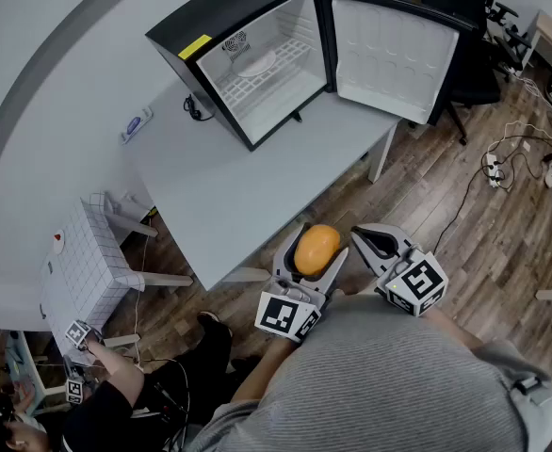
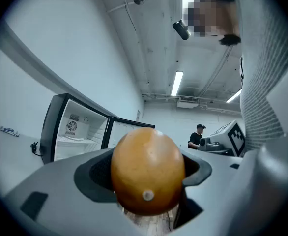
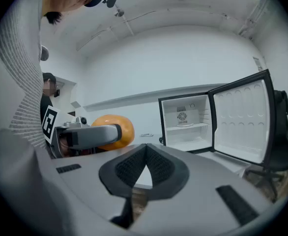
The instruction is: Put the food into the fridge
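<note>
My left gripper [image 2: 147, 173] pinches the orange fruit [image 1: 316, 249] between its jaws, just off the near edge of the table [image 1: 229, 196] and well apart from the fridge [image 1: 184, 28] standing open at the far end; my right gripper [image 1: 365, 237], just beside, is pressed together, empty

Table [image 1: 229, 196]: pale grey, ahead of the left claw [image 1: 316, 249], near corner just beyond it.
Gridded white box [image 1: 83, 262]: on the wood floor [image 1: 427, 196], well left of that claw, beside the table.
Small white-and-blue item [image 1: 137, 125]: on the table, far ahead-left (kind unclear).
Cables [image 1: 495, 169]: on the floor, ahead-right of the right claw [image 1: 370, 243].
Black office chair [image 1: 478, 69]: far ahead-right.
Seated person [image 1: 116, 408]: behind-left of the left claw.
</note>
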